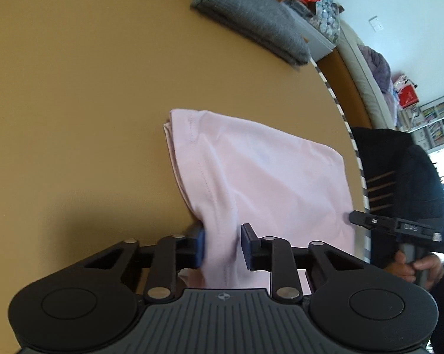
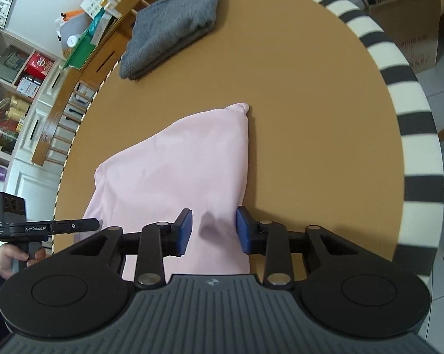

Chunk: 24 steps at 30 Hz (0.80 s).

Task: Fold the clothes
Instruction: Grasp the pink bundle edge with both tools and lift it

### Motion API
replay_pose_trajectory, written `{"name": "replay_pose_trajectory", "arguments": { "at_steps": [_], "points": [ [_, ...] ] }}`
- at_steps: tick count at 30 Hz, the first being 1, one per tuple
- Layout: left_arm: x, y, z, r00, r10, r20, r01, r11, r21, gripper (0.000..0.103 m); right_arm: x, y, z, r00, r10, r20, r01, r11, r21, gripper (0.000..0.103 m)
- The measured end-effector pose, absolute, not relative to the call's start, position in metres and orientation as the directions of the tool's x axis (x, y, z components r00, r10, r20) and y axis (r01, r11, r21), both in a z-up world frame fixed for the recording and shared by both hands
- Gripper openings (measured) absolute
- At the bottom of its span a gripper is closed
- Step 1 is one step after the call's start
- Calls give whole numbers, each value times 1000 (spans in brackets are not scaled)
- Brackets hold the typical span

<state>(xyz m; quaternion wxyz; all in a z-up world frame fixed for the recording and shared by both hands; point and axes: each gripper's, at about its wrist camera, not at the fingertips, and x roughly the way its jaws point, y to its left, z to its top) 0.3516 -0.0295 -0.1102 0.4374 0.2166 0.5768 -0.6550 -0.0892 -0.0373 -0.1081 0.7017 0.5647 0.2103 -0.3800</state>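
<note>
Round tan table [image 2: 310, 94], striped rim. A folded grey knit garment [image 2: 174, 26] lies at the far edge, well apart from the work.

The pink garment [image 2: 174, 171] lies at the near edge, partly folded. Its long axis runs from the near edge toward the table's centre, narrowing to a bunched tip that points far. Both tongs sit at its near end, side by side, so neither hand is clearly nearer.

Left gripper [image 1: 222, 246]: a raised ridge of pink cloth with a stitched seam passes between the blue pads. The left pad touches it; the right pad shows a slight gap. Grip not yet firm, by my reading.

Right gripper [image 2: 213, 230]: jaws apart, cloth between them, pads clear of it on both sides.

Judgement: the next fold carries the near end away toward the tip.
</note>
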Motion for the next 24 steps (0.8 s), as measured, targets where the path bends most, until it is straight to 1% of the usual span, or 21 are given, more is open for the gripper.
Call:
{"name": "replay_pose_trajectory", "arguments": {
  "at_steps": [1,3,4,5,6,9,10,11,12,16,21,24],
  "points": [
    [350,-29,-112,-525,-327,-786,822,42,-567,23,-89,-38,-109,628,-294,-720,765,68,640,33],
    [348,-30,-114,-525,-331,-784,822,40,-568,23,-88,-42,-112,648,-282,-707,746,51,664,33],
    [347,-31,-114,-524,-332,-785,821,47,-568,23,-86,-43,-113,658,-274,-701,737,42,675,30],
    [344,-33,-116,-521,-334,-785,822,52,-567,23,-83,-43,-115,660,-266,-703,736,39,676,18],
    [340,-33,-116,-514,-337,-788,829,40,-558,23,-79,-43,-116,652,-258,-713,745,43,666,11],
    [326,-32,-113,-481,-347,-805,859,-5,-511,21,-72,-41,-114,641,-272,-718,758,70,649,10],
    [323,-31,-111,-460,-353,-815,873,-15,-487,14,-70,-40,-113,634,-278,-722,763,75,642,9],
    [320,-30,-111,-439,-361,-823,885,-13,-466,10,-68,-38,-112,626,-285,-726,770,77,634,10],
    [319,-28,-110,-428,-369,-825,890,-13,-456,8,-66,-37,-110,617,-292,-731,777,80,625,10],
    [317,-23,-106,-412,-389,-824,896,-7,-444,7,-58,-33,-103,582,-315,-750,807,104,582,9],
    [324,-22,-93,-434,-437,-788,874,9,-486,7,-64,-34,-94,623,-349,-700,762,71,643,8],
    [328,-25,-79,-443,-468,-765,865,2,-502,7,-62,-39,-80,636,-368,-679,753,104,649,8]
  ]
}}
